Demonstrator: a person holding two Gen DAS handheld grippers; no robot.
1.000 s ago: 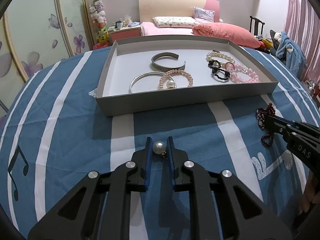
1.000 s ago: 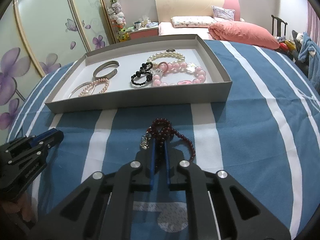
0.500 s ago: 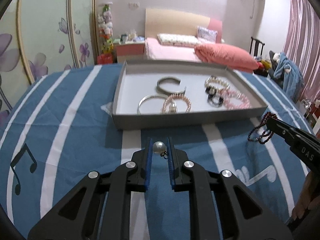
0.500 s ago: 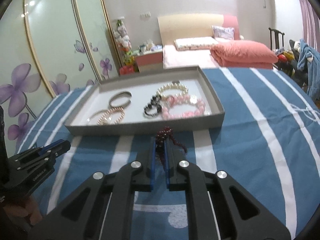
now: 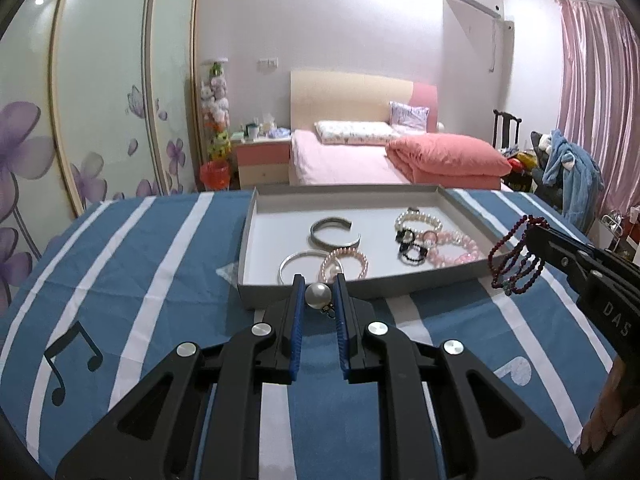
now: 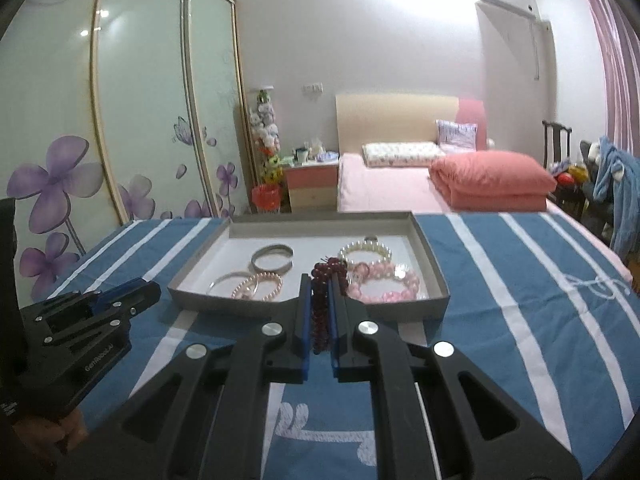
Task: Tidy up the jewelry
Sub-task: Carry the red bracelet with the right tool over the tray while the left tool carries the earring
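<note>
The left tongs clench a single white pearl with a small dark metal fitting hanging at its right side; the pearl sits at the very tips, held above the striped blue cloth just short of the tray's near wall. The tray is a shallow grey box with a white floor, lying on the worktop with its long side toward the tongs. On its floor, left to right: a thin silver bangle overlapped by a pink pearl bracelet, an open silver cuff farther back, then a black bead bracelet, a white pearl bracelet and a chunky pink bead bracelet bunched together at the right. The far-left part of the floor is bare white. The right tongs are clenched on a dark red bead bracelet, whose loops dangle free in the air near the tray's near-right corner. The cloth lies open to the left and right of the tray, with only a small clear wrapper at its near-left corner.
</note>
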